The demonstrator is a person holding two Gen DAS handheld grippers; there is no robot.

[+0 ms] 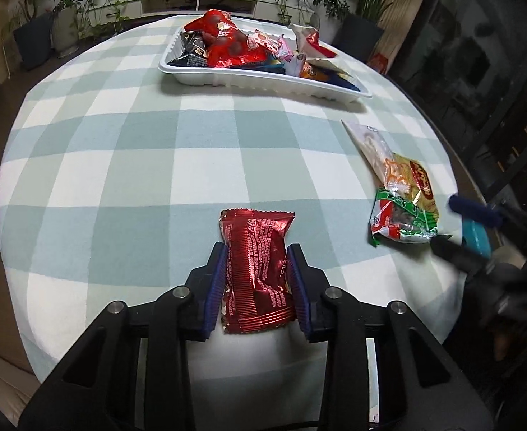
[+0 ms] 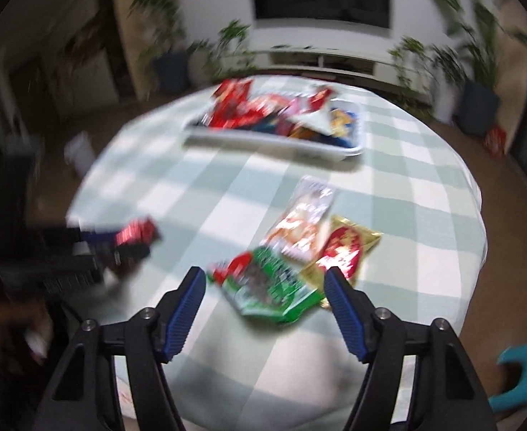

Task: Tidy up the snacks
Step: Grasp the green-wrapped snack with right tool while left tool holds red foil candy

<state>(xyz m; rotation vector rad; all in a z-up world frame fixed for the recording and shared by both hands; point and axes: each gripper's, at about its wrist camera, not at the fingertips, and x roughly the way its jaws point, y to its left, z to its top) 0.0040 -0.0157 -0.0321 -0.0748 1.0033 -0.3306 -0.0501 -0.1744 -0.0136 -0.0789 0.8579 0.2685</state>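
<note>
My left gripper (image 1: pixel 257 253) is shut on a red foil snack packet (image 1: pixel 258 269), its blue pads pressing both sides. The packet also shows in the right wrist view (image 2: pixel 137 231), held off the table. My right gripper (image 2: pixel 265 274) is open and empty, just short of a green snack packet (image 2: pixel 268 289) that lies on the checked tablecloth. A clear packet (image 2: pixel 304 222) and a gold and red packet (image 2: pixel 342 248) lie beside the green one. These three also show in the left wrist view, at the right (image 1: pixel 403 215). A white tray (image 1: pixel 263 80) full of snacks stands at the far side.
The round table has a green and white checked cloth (image 1: pixel 155 165). Potted plants (image 1: pixel 33 36) and a low white shelf stand beyond it. A teal stool (image 2: pixel 525 373) stands at the lower right beside the table. The right wrist view is blurred.
</note>
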